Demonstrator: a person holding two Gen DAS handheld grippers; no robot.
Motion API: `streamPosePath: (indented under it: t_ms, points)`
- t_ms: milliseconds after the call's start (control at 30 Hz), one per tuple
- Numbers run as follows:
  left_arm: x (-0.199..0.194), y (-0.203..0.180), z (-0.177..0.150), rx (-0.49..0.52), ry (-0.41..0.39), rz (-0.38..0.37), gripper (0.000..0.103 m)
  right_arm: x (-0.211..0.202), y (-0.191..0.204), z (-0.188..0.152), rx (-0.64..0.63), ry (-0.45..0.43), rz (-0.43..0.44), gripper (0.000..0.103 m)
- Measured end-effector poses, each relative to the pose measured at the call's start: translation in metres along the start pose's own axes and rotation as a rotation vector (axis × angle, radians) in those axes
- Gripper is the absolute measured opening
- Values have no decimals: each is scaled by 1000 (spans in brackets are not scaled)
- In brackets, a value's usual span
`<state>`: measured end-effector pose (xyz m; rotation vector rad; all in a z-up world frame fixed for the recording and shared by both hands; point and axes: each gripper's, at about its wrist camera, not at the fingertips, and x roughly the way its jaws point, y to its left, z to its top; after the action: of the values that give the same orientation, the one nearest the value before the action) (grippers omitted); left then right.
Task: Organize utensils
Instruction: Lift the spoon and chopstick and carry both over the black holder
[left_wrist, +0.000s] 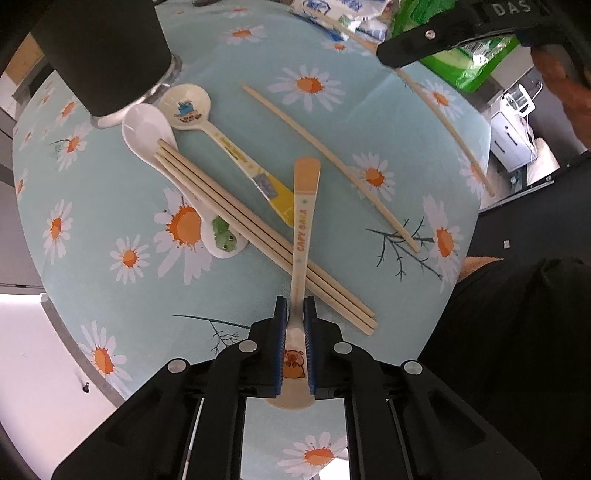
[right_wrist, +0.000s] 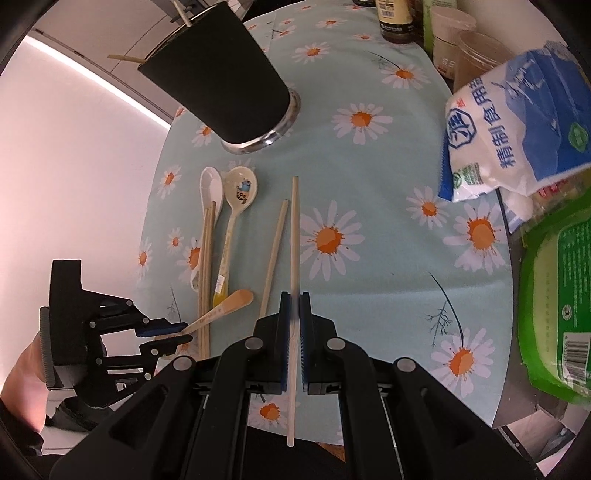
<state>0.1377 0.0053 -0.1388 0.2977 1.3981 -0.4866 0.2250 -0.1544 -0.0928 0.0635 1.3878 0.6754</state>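
My left gripper (left_wrist: 295, 308) is shut on the capybara spoon (left_wrist: 303, 221), held by its bowl end, handle pointing away over three bundled chopsticks (left_wrist: 258, 229). It also shows in the right wrist view (right_wrist: 177, 332). My right gripper (right_wrist: 294, 299) is shut on a single chopstick (right_wrist: 294, 236), seen in the left wrist view (left_wrist: 447, 122). A loose chopstick (left_wrist: 332, 158) lies on the cloth. A white frog spoon (left_wrist: 147, 129) and a cartoon spoon (left_wrist: 192, 107) lie near the black cup (right_wrist: 225, 85), which holds chopsticks.
The table has a daisy-patterned cloth (right_wrist: 369, 258). A blue-white salt bag (right_wrist: 517, 122), a green package (right_wrist: 554, 314) and jars (right_wrist: 454, 37) stand along the right and far edge. The table's left edge (right_wrist: 151, 206) is near the utensils.
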Motion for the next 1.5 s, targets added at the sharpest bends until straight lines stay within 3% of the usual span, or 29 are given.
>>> streamPosePath:
  t_ms: [467,1000,1500]
  points:
    - [-42,25,-15,-109,-214,-47,7,5,37,13,-62,-9,-20,6]
    - [-74,64,-32,-249,-461,-172,7,-1,74,14,-64,-81,-42,6]
    - [-157,89,-16,-308,-794,-208,7,-47,92,50,-78,-245,12,6]
